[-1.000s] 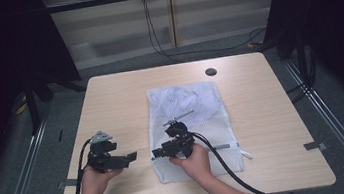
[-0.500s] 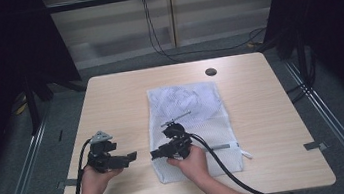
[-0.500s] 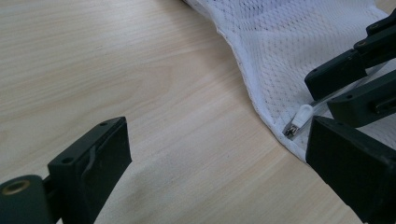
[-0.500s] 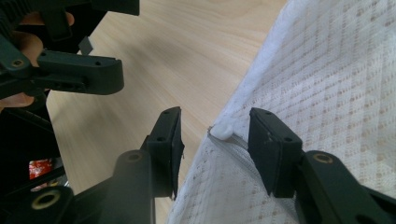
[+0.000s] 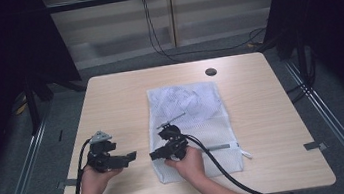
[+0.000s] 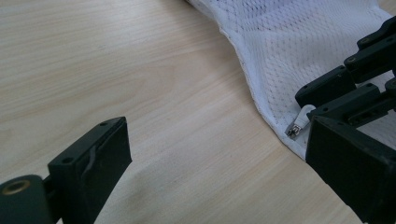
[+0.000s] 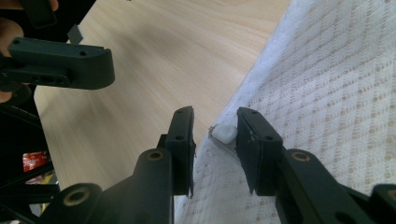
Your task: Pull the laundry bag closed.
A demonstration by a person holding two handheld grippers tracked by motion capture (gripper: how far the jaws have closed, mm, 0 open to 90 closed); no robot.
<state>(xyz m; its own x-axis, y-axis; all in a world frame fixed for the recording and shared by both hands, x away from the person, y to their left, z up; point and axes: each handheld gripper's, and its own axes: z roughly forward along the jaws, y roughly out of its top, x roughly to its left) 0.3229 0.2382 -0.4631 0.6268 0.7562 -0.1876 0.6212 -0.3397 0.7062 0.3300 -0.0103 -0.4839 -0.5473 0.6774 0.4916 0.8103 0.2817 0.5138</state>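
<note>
**White mesh laundry bag: zipper pull at the near-left edge**

White mesh laundry bag point(image 5: 191, 124) lies flat on the pale wooden table point(image 5: 273, 114), soft, light and likely to slide. Best hold looks like the small white zipper pull point(image 7: 225, 132). The right gripper point(image 7: 215, 135) stands narrowly parted around it, one jaw seemingly touching. The left gripper point(image 6: 219, 158) gapes wide, empty, just beside.

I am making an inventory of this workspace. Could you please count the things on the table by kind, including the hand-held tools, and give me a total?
White mesh laundry bag: 1
White zipper pull, at the bag's edge between the right tool's open jaws: 1
Hand-held tools: 2, the left tool and the right tool
Round dark grommet in the table: 1
Total: 5
</note>
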